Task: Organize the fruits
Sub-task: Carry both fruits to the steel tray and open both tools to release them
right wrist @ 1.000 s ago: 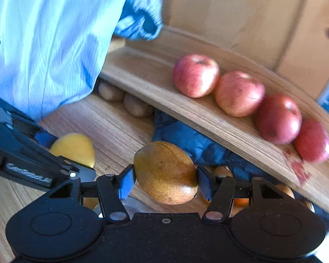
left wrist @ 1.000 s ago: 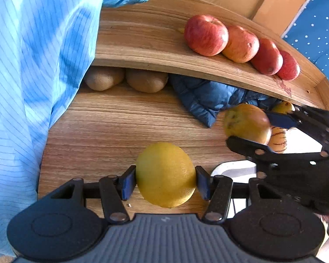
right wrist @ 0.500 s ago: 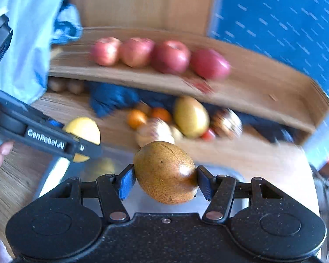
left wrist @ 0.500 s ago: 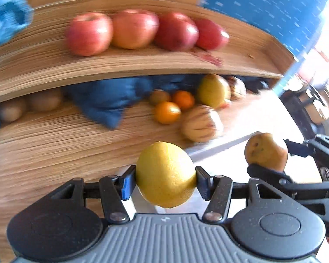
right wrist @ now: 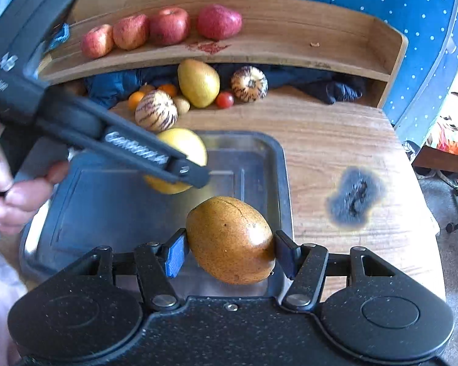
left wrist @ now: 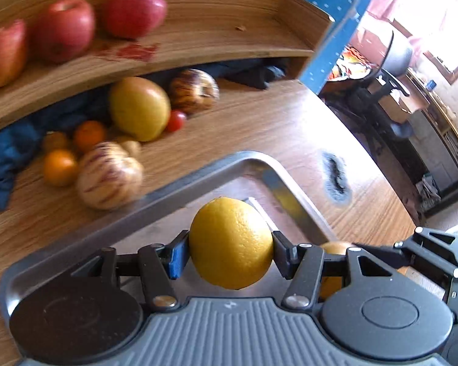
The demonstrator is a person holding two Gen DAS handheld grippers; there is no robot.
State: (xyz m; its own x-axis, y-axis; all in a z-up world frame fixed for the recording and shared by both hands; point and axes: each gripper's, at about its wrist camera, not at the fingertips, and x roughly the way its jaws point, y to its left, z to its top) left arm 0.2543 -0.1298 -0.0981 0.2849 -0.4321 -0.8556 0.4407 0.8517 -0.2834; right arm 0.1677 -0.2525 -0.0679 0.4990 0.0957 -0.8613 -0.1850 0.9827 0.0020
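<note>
My left gripper [left wrist: 230, 248] is shut on a yellow lemon [left wrist: 230, 242] and holds it above the metal tray [left wrist: 256, 163]. In the right wrist view the same lemon [right wrist: 183, 146] hangs over the tray's far part, partly behind the left gripper's arm. My right gripper [right wrist: 229, 247] is shut on a brown pear [right wrist: 230, 239] over the tray's [right wrist: 282, 177] near right corner. Its pear [left wrist: 336, 247] peeks out at the lower right of the left wrist view.
Several red apples [right wrist: 168, 26] line the curved wooden shelf [right wrist: 290, 42]. Under it lie a yellow pear [right wrist: 198, 82], striped melons [right wrist: 155, 109], small oranges [right wrist: 136, 99], a cherry tomato [right wrist: 224, 100] and dark blue cloth [right wrist: 320, 82]. A dark burn mark [right wrist: 354, 196] stains the table right of the tray.
Both grippers swung right and back from the shelf, carrying their fruit, and now hang over the metal tray. The blue-sleeved arm left the views.
</note>
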